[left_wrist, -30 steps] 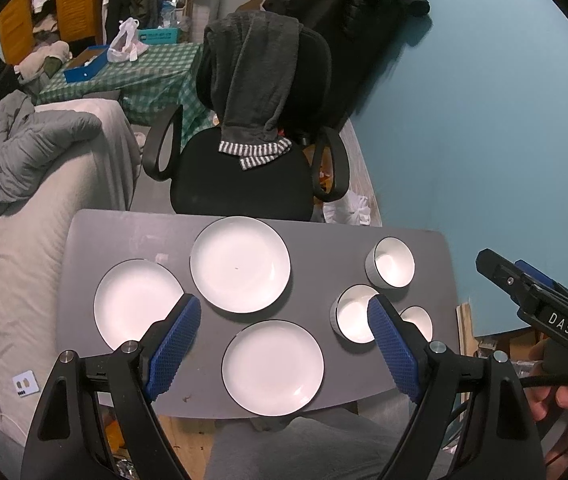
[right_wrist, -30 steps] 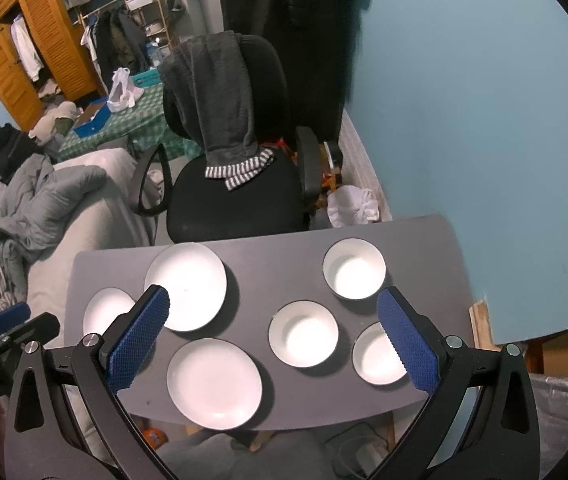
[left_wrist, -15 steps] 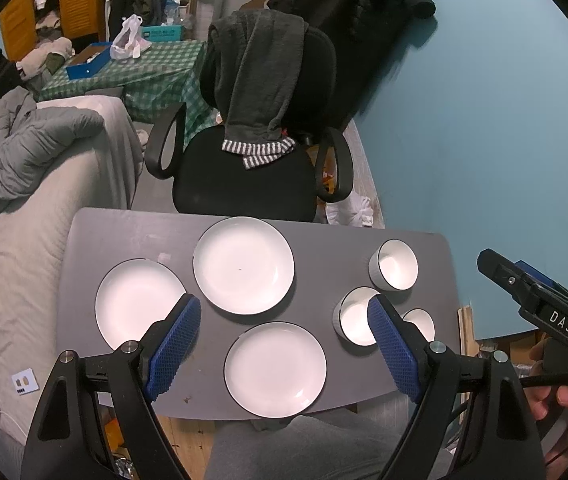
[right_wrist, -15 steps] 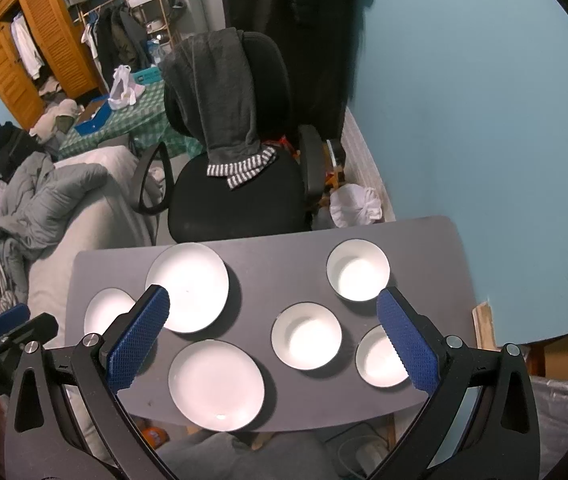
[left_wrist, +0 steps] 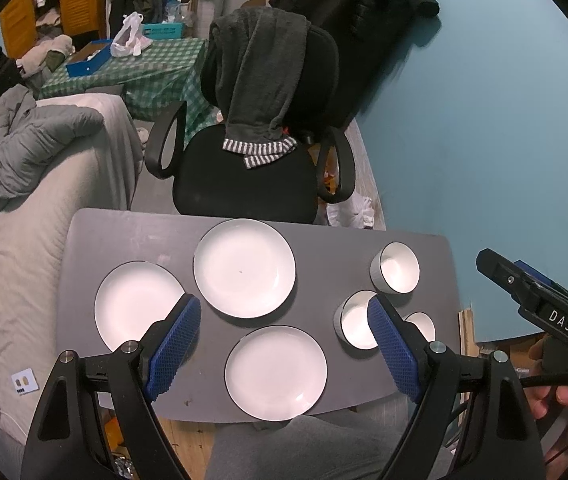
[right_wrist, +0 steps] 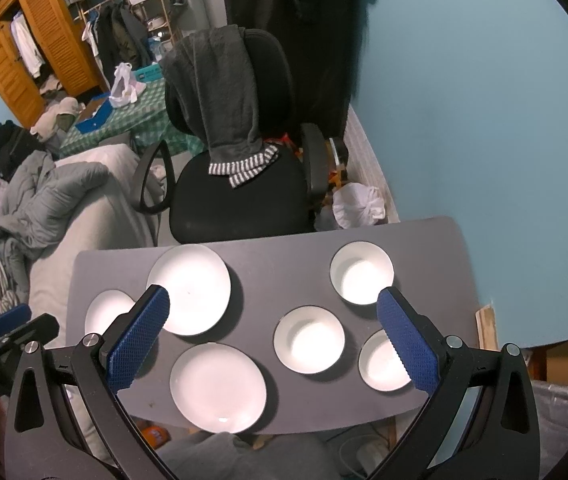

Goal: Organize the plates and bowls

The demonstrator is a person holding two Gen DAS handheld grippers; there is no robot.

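Both views now slightly nearer grey counter (right_wrist: 424,240) — you hold left tool (left_wrist: 284,344) and right tool (right_wrist: 273,336) spread, empty; white round plates (left_wrist: 243,268) left, white bowls (right_wrist: 310,340) right, unstacked.

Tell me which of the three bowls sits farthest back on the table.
The bowl nearest the blue wall; the other two bowls lie closer to the front edge.

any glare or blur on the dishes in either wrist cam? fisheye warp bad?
Left wrist: plates blown out to flat white, table edges bowed by the fisheye, dark coat at top slightly smeared. Right wrist: small specular spot on the near plate, bowls overexposed inside, soft shadows to the dishes' right, black vignette in the corners. Dish rims sharp in both views.
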